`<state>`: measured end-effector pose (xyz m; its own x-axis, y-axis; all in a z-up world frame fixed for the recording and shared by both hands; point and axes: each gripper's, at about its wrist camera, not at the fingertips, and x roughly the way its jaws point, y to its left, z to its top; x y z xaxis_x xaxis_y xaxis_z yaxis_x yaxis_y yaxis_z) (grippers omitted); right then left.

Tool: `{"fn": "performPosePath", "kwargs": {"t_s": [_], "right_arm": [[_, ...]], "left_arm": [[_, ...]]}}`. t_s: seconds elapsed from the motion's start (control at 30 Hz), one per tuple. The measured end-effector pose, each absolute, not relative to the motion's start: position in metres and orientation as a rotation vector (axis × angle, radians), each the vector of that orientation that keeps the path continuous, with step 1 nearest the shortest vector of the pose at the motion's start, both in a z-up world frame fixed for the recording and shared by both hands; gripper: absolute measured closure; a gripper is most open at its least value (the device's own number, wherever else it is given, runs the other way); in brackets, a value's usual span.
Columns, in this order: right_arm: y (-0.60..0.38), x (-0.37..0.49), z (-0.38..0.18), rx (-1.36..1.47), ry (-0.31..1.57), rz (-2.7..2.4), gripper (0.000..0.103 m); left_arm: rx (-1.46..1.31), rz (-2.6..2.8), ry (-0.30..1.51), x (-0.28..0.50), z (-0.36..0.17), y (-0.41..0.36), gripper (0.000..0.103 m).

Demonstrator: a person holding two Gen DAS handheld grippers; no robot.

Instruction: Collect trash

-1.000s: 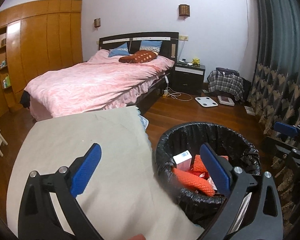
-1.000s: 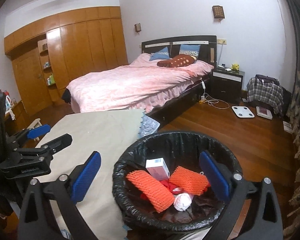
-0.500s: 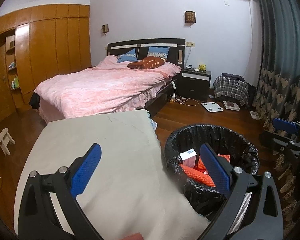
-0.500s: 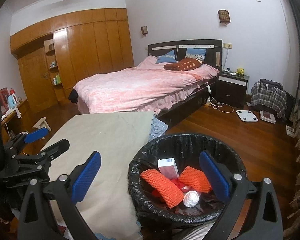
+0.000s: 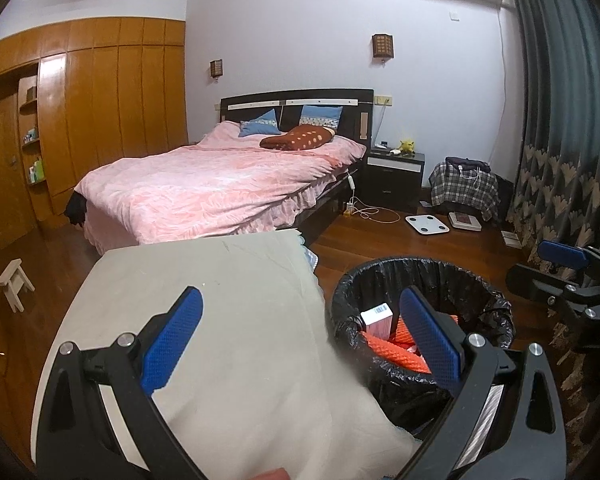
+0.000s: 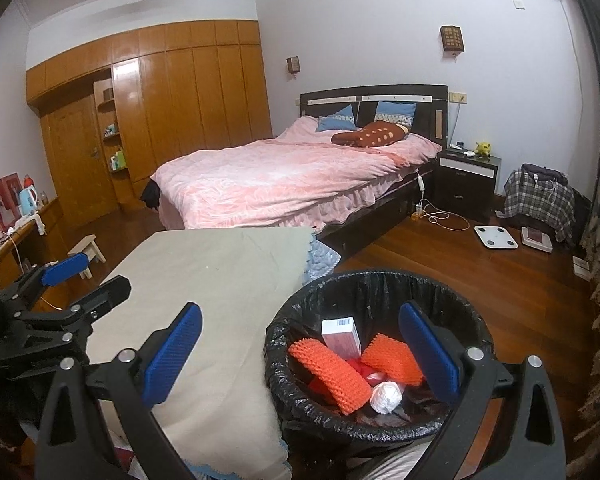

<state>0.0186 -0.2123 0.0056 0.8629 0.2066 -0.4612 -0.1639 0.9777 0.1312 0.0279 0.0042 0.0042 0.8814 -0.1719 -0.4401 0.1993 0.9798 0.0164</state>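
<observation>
Bedroom space is dominated by a pink-quilted bed [image 6: 292,178] on wooden flooring; nearer, a beige cloth-covered table [image 6: 204,280] is seen bare. Beside it, the black-lined round bin [image 6: 380,360] holds orange foam netting [image 6: 332,372], apparently already collected. Both the left hand-held gripper [image 5: 300,336] and the right hand-held gripper [image 6: 300,352] are held apart, empty.

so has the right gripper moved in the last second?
Yes. The right gripper has drawn back and up: the black-lined trash bin sits lower in its view, and more of the pale ceiling shows.
</observation>
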Motion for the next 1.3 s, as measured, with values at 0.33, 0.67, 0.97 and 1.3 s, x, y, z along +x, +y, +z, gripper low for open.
{"fn": "performPosePath", "kwargs": {"t_s": [0.33, 0.67, 0.97, 1.3], "right_arm": [[-0.2063, 0.0176, 0.0004, 0.083, 0.494, 0.201, 0.006], [-0.2048, 0.0179, 0.0008, 0.082, 0.494, 0.201, 0.006], [-0.2049, 0.0179, 0.0009, 0.082, 0.494, 0.202, 0.006], [-0.2037, 0.0191, 0.0014, 0.082, 0.495, 0.202, 0.006]], "left_arm": [[0.062, -0.187, 0.447, 0.0257, 0.0075, 0.0081, 0.007], [0.065, -0.186, 0.447, 0.0245, 0.0091, 0.0085, 0.007], [0.067, -0.185, 0.449, 0.0245, 0.0091, 0.0096, 0.007], [0.069, -0.185, 0.450, 0.0247, 0.0091, 0.0094, 0.007]]}}
